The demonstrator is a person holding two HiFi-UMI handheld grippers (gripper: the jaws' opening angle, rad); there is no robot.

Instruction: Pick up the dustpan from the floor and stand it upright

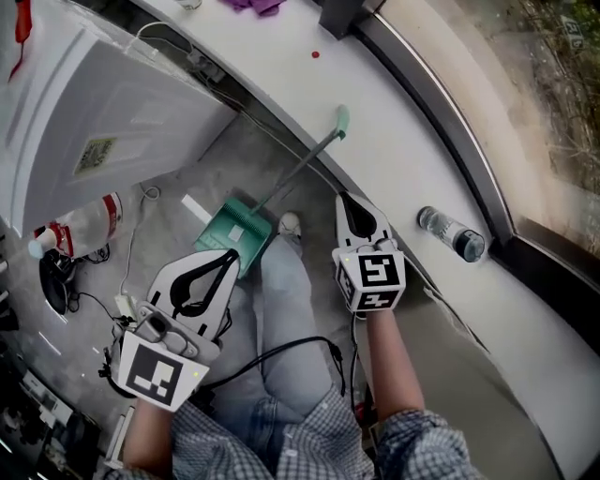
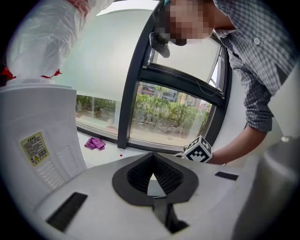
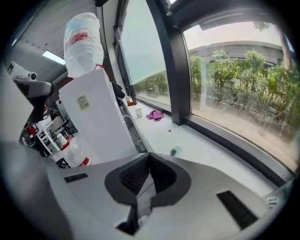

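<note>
Two grippers hang low over the floor in the head view, and both claws are pinched shut with nothing between them. The left gripper point(image 1: 229, 255) sits at about 7 o'clock in the picture. Its own view shows the left gripper's point(image 2: 152, 158) dark pads meeting at the tip. The right gripper point(image 1: 346, 200) is near the centre, just past the person's knee point(image 1: 286, 300), and its own view shows the right gripper point(image 3: 149, 158) closed in the same way.

The green dustpan point(image 1: 234, 234) rests on the grey floor point(image 1: 169, 192), at 12 o'clock from the left gripper and at 9 o'clock from the right one, touching neither. Its handle point(image 1: 305, 169) slants toward 1 o'clock, and the pale green end lies against the white ledge point(image 1: 394, 141) under the window. A shoe point(image 1: 289, 223) is just beside the pan at 3 o'clock.

A water bottle point(image 1: 451, 233) lies on the ledge at 3 o'clock from the right gripper. A purple cloth point(image 1: 253, 5) lies at 12 o'clock, at the far end of the ledge. At 10 o'clock stands a white water dispenser point(image 1: 103, 122), with a big bottle point(image 1: 84, 225) and loose cables point(image 1: 131, 272) on the floor near it.
</note>
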